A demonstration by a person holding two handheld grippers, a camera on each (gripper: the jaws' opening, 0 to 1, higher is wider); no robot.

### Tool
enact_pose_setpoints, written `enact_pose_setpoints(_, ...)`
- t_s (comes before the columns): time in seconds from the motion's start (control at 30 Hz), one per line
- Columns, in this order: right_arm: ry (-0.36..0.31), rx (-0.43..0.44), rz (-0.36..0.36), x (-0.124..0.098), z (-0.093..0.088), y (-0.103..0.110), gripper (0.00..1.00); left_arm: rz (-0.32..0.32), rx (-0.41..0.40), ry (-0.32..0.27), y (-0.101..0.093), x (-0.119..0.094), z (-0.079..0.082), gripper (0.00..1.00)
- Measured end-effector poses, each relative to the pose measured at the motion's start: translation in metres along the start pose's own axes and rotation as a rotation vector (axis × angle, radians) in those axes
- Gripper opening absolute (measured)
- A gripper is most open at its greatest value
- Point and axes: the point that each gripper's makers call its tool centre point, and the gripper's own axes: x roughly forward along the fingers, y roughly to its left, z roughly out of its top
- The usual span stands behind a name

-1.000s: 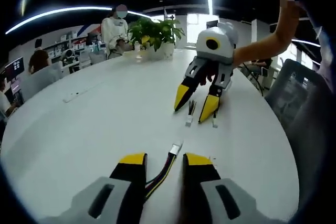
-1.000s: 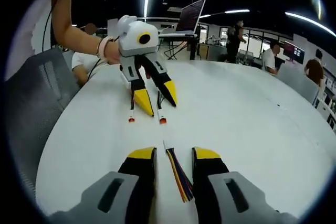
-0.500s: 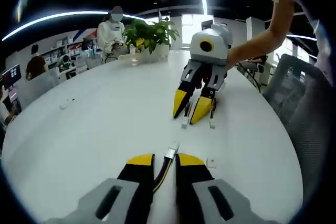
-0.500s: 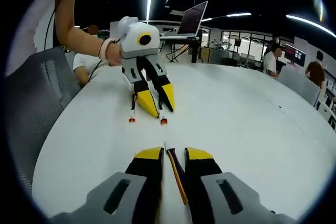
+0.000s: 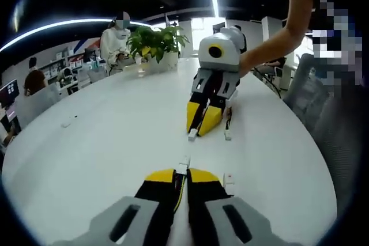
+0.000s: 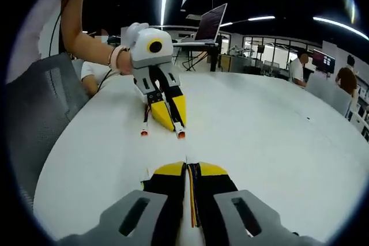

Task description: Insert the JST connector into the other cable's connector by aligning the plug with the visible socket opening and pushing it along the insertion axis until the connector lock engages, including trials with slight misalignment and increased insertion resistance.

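In the left gripper view, the left gripper [image 5: 181, 176] is seen with its yellow-tipped fingers [image 5: 159, 176] drawn almost together around a cable [image 5: 180, 185] of yellow and dark wires. The cable's white JST connector [image 5: 183, 166] projects just past the fingertips, above the white worktop [image 5: 104, 142].

Across the worktop, the right gripper [image 5: 202, 120] is seen with its fingers likewise nearly together. A second white connector [image 5: 192, 135] shows at their tips, and another small white connector [image 5: 228, 135] lies just beside them on the worktop.

In the right gripper view, the right gripper [image 6: 192, 169] is closed on a multicoloured wire bundle [image 6: 192, 197] that runs between its fingers. Its connector end cannot be made out at the tips.
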Motion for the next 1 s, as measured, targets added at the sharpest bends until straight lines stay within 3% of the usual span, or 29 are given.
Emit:
enact_pose_setpoints(0.43,0.0,0.012,-0.005,0.0031,0.002,-0.0055,0.04,-0.022,0.021,-0.021,-0.0018,0.0006,0.0032,0.01)
enact_pose_setpoints(1.0,-0.007,-0.005,0.017,0.003,0.0086,-0.0038,0.04,-0.033,-0.012,-0.021,-0.0012,-0.001,0.0039,0.01)
